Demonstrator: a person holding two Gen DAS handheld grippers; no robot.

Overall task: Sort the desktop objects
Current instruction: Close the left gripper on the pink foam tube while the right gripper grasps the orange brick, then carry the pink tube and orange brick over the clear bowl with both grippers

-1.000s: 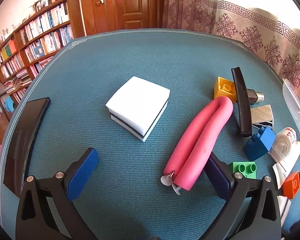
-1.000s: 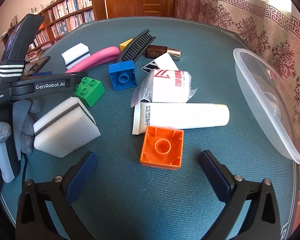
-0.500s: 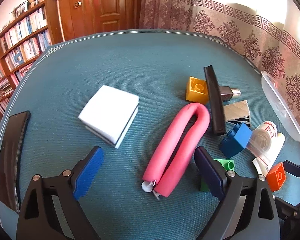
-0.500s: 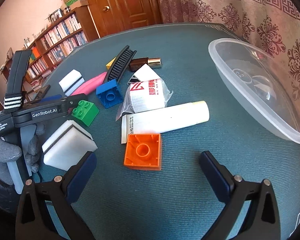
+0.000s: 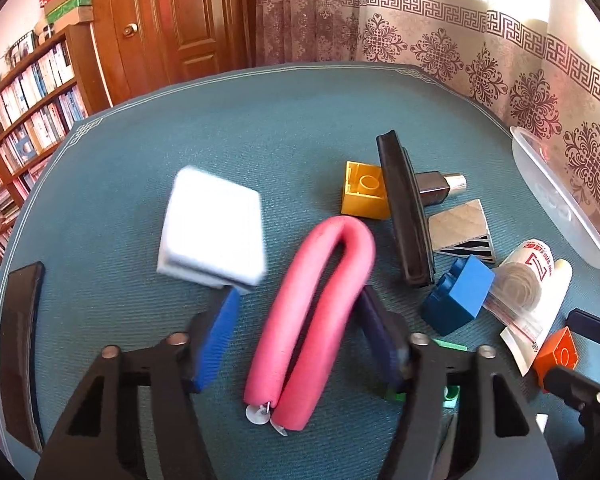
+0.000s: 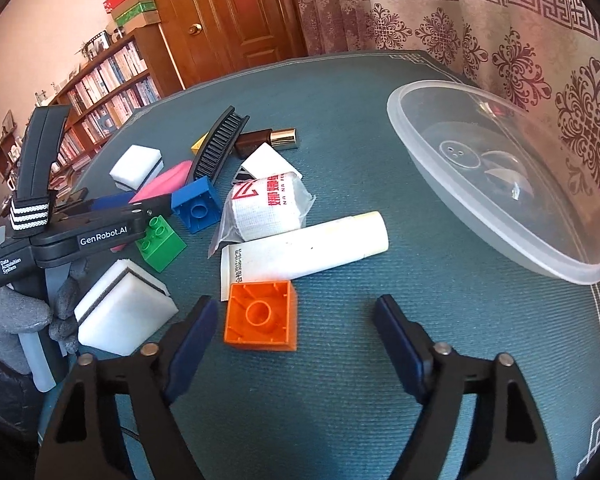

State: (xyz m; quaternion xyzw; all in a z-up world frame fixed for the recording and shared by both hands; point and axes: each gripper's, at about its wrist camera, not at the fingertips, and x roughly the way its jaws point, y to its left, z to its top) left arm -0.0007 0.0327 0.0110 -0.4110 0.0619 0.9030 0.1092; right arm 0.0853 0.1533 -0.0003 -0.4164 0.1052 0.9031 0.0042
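A pink foam roller (image 5: 320,292), bent into a U, lies on the teal tabletop between the fingers of my left gripper (image 5: 298,294). Its jaws are closing: the right pad touches the roller and the left pad (image 5: 220,328) stands just clear. An orange brick (image 6: 260,316) lies hollow side up between the fingers of my right gripper (image 6: 296,304). Those jaws are closing too, the left pad close beside the brick and the right pad well away. Further bricks lie around: blue (image 6: 196,204), green (image 6: 160,240) and yellow (image 5: 364,194).
A clear plastic bowl (image 6: 572,276) is at the right. White tube (image 6: 304,244), bagged bandage roll (image 6: 264,208), black comb (image 5: 404,208), brown bottle (image 5: 436,188), triangular box (image 5: 460,232) and two white sponges (image 5: 212,236) (image 6: 120,312) crowd the middle. A black phone (image 5: 18,340) lies at the left edge.
Both grippers' jaws have narrowed. The left gripper has moved forward so the pink roller now sits between its fingers. Both views have rolled; the right gripper has stayed by the orange brick.
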